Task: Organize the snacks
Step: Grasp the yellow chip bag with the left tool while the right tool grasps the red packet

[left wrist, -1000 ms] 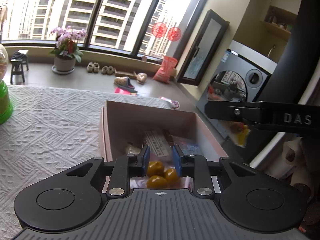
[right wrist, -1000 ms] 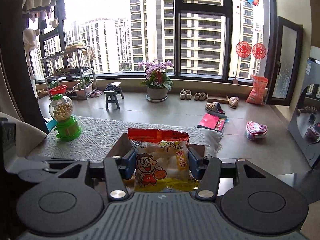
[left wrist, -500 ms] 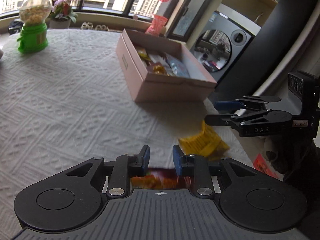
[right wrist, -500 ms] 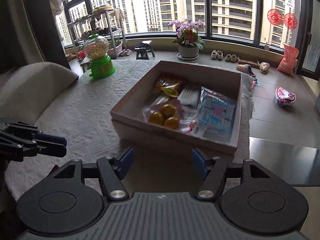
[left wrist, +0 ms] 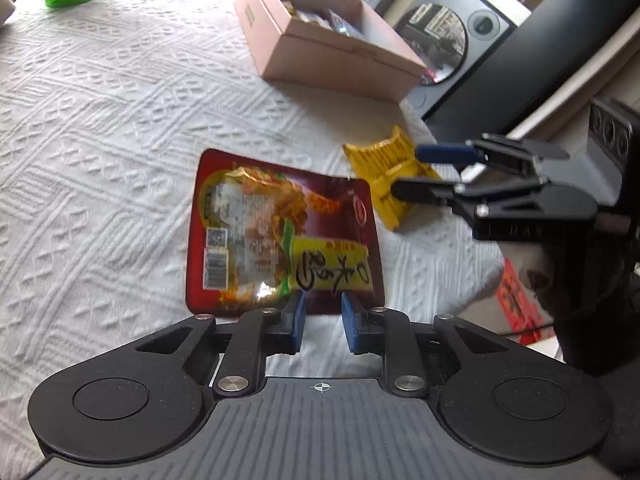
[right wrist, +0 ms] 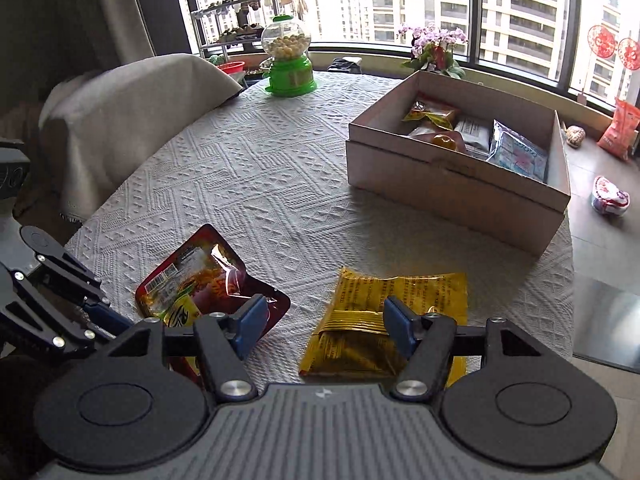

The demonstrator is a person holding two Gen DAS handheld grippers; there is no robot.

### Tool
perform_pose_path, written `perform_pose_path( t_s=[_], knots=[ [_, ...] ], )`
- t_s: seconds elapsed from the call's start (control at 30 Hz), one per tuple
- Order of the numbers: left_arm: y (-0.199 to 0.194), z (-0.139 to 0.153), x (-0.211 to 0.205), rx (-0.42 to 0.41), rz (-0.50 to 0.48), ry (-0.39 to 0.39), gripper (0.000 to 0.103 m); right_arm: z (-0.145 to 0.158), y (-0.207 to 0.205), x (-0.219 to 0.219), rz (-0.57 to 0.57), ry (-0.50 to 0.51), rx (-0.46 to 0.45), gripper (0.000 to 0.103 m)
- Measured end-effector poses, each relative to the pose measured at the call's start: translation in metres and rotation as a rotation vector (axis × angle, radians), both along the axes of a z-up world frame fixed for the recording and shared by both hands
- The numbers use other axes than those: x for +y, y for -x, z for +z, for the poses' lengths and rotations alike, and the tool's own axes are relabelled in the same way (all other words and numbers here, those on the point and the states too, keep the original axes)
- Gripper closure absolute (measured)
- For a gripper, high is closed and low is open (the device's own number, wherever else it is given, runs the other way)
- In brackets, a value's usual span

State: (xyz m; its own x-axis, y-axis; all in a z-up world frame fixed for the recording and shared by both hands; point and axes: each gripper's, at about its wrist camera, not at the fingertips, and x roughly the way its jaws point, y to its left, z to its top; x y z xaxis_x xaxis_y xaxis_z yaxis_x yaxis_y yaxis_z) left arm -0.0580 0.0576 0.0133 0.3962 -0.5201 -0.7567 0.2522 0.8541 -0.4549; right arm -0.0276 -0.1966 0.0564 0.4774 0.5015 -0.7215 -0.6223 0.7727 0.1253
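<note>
The flat dark-red foil snack pouch (left wrist: 280, 236) lay on the worktop's white textured cloth (left wrist: 100, 128), its near edge just ahead of the left gripper (left wrist: 322, 322), whose jaws stood narrowly parted and empty. The crinkled yellow foil packet (right wrist: 384, 312) lay beneath the right gripper (right wrist: 325, 322), jaws wide. The open pink cardboard box (right wrist: 448, 188) of snacks sat beyond, well apart, near tall windows (right wrist: 516, 4).
</note>
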Motion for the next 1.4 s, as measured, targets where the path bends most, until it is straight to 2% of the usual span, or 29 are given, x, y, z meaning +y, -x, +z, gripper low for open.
perform_pose_path(
  t_s=[0.07,0.17,0.23,0.33,0.4,0.47,0.5,0.57,0.63,0.77,0.9,0.93,1.0,1.07,1.17,1.23,1.33,1.4],
  knots=[
    [-0.014,0.004,0.001,-0.060,0.054,-0.028,0.079,-0.002,0.004,0.002,-0.017,0.053,-0.051,0.038],
    [-0.032,0.007,-0.006,-0.177,0.121,-0.158,0.079,-0.009,0.011,0.003,-0.042,0.160,-0.136,0.037],
    [-0.043,0.012,-0.009,-0.220,0.174,-0.218,0.078,-0.013,0.015,-0.002,-0.051,0.186,-0.139,0.037],
    [-0.044,0.033,-0.014,-0.311,0.170,-0.160,0.078,-0.014,0.019,-0.019,-0.086,0.145,-0.099,0.037],
    [-0.044,0.047,-0.026,-0.363,0.088,-0.125,0.078,-0.014,0.021,-0.033,-0.122,0.114,-0.082,0.037],
    [-0.050,0.053,-0.042,-0.372,-0.011,-0.090,0.078,-0.016,0.020,-0.046,-0.145,0.063,-0.045,0.041],
    [-0.054,0.052,-0.050,-0.365,-0.049,-0.071,0.078,-0.019,0.018,-0.051,-0.148,0.047,-0.022,0.051],
    [-0.061,0.049,-0.065,-0.348,-0.092,-0.066,0.078,-0.025,0.010,-0.053,-0.180,0.063,-0.007,0.061],
    [-0.067,0.042,-0.083,-0.334,-0.119,-0.100,0.078,-0.033,-0.005,-0.056,-0.261,0.069,-0.015,0.062],
    [-0.071,0.027,-0.114,-0.303,-0.204,-0.190,0.076,-0.034,-0.023,-0.068,-0.358,-0.012,-0.009,0.062],
    [-0.059,0.017,-0.142,-0.368,-0.281,-0.344,0.074,-0.038,-0.017,-0.074,-0.356,-0.019,-0.024,0.060],
    [-0.056,0.016,-0.149,-0.384,-0.301,-0.373,0.072,-0.039,-0.014,-0.077,-0.357,-0.020,-0.030,0.060],
    [-0.049,0.013,-0.158,-0.409,-0.363,-0.415,0.054,-0.040,-0.009,-0.082,-0.368,-0.019,-0.044,0.059],
    [-0.046,0.010,-0.163,-0.421,-0.405,-0.432,0.043,-0.041,-0.006,-0.087,-0.384,-0.029,-0.050,0.058],
    [-0.046,0.009,-0.165,-0.425,-0.411,-0.434,0.041,-0.042,-0.004,-0.094,-0.409,-0.068,-0.046,0.057],
    [-0.047,0.011,-0.162,-0.435,-0.379,-0.431,0.042,-0.043,-0.004,-0.096,-0.414,-0.084,-0.046,0.054],
    [-0.052,0.012,-0.161,-0.476,-0.322,-0.492,0.043,-0.044,-0.003,-0.094,-0.416,-0.091,-0.051,0.049],
    [-0.063,0.011,-0.158,-0.450,-0.301,-0.487,0.040,-0.044,-0.001,-0.092,-0.413,-0.085,-0.058,0.047]
  ],
)
